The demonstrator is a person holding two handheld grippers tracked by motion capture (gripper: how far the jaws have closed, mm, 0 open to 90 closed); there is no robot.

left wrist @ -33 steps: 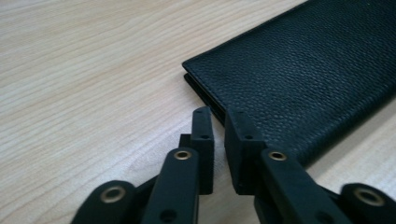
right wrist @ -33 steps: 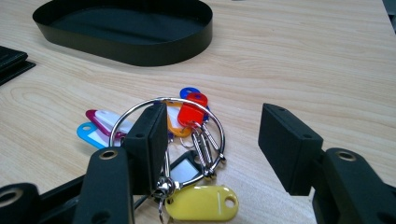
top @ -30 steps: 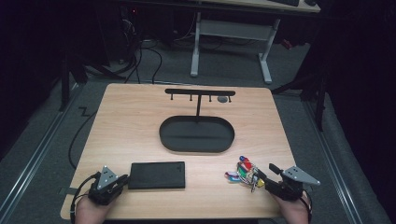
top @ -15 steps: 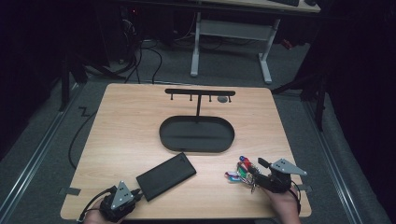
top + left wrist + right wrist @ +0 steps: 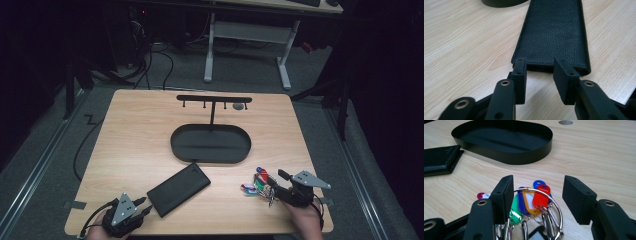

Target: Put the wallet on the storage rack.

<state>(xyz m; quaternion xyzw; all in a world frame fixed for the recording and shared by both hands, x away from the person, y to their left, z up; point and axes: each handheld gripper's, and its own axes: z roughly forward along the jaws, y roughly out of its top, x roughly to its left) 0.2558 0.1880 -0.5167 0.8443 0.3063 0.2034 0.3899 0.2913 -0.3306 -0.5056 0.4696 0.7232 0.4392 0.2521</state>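
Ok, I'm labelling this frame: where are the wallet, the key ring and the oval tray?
wallet [image 5: 178, 189], high view, middle of its cover.
key ring [image 5: 554, 203], right gripper view, metal loop.
oval tray [image 5: 174, 146], high view, left rim.

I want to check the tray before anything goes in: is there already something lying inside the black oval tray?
No, the black oval tray shows a bare dark floor in the right gripper view, with the wallet and key ring lying outside it on the table.

A black oval tray [image 5: 210, 145] sits mid-table on the pale wooden table [image 5: 135, 130]. Rising from the tray's far rim is a thin black T-shaped stand [image 5: 213, 100] with small pegs. Beyond the tray, on the grey floor, stands a white desk frame [image 5: 247, 35], with dark cables [image 5: 150, 55] to its left.
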